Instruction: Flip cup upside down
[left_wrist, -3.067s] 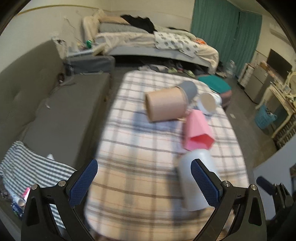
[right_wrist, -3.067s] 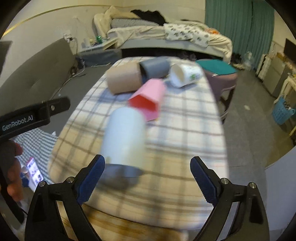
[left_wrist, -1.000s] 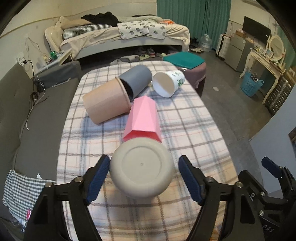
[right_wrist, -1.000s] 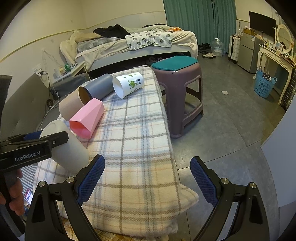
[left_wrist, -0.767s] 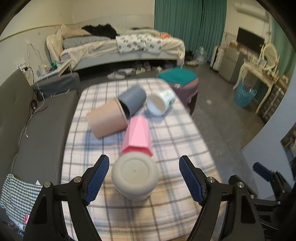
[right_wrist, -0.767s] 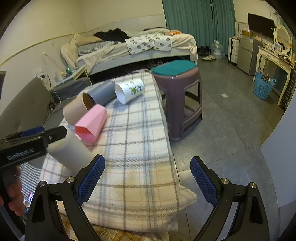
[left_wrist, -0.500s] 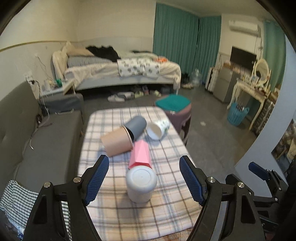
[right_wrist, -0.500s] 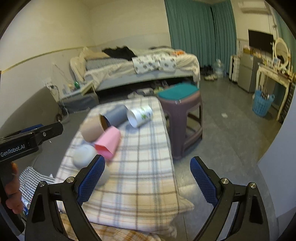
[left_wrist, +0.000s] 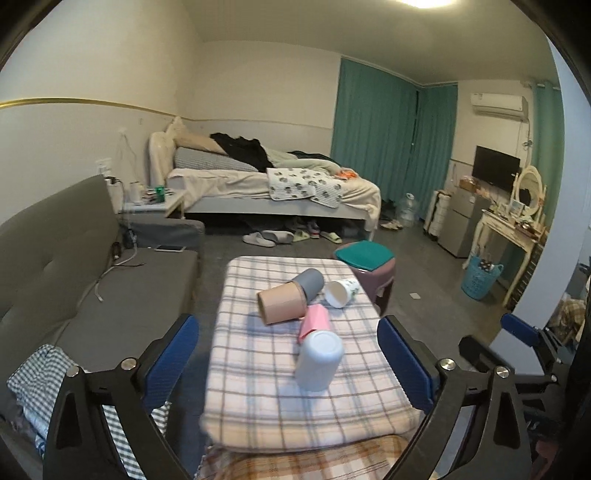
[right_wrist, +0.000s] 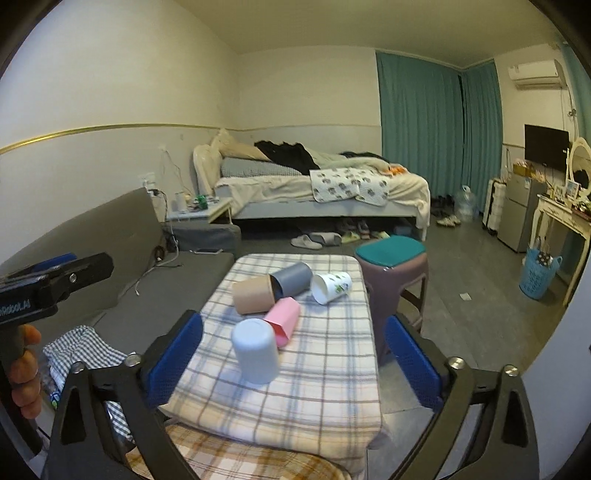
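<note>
Low table w/ plaid blanket (left_wrist: 258, 373) carries 5 cups: white cup (left_wrist: 318, 360) upside down near front; pink cup (left_wrist: 316, 320) on its side touching it behind; tan cup (left_wrist: 281, 302), grey cup (left_wrist: 310, 282) & printed white cup (left_wrist: 341, 291) on sides further back

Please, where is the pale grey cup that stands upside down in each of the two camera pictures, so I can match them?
Left wrist view: the pale grey cup stands right of centre, low on the checked blanket, in front of the pink cup.
Right wrist view: the same cup stands left of centre, beside the pink cup.
Shared landmark: the stool with the teal seat, right of the blanket.
</note>
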